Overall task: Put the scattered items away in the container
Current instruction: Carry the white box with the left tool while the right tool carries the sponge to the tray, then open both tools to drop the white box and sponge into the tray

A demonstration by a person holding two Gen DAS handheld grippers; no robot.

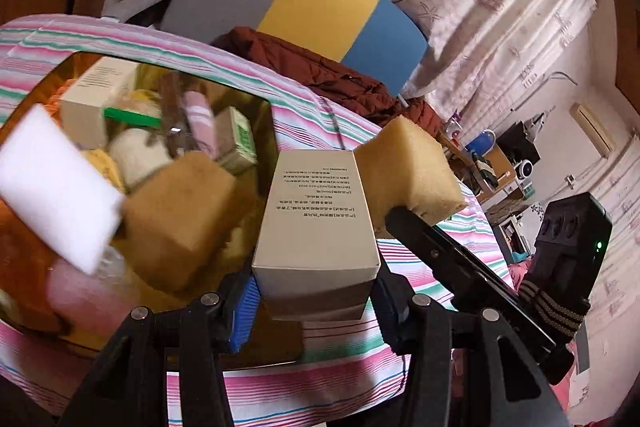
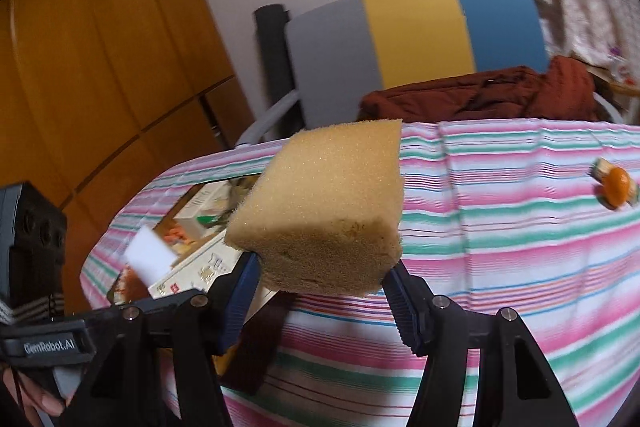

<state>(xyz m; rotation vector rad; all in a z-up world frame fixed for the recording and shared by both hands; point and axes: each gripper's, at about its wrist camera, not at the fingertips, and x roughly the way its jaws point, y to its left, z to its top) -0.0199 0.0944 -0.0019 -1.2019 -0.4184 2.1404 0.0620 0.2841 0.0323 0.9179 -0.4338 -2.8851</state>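
Nearest the left wrist camera, the left gripper (image 1: 316, 301) has its blue-padded black tongs clamped on the short end of a tall cream cardboard box with small printed text (image 1: 316, 223), held at the lower middle of the frame. Just right of the box, the right gripper (image 1: 394, 217) reaches in from the lower right and pinches a tan porous sponge block (image 1: 412, 167). In the right wrist view that sponge fills the middle of the frame, squeezed between the ribbed blue pads.

A shallow brown container (image 1: 268, 115) sits at the left of the left wrist view on the pink, green and white striped tablecloth (image 1: 320, 379). It is crowded with boxes, another tan sponge and a blurred white foam block (image 1: 60, 187). A small orange item (image 2: 614, 187) lies alone on the cloth at the right edge of the right wrist view. Behind the table stands a grey, yellow and blue chair back (image 2: 416, 35) with a dark red garment (image 2: 480, 95).
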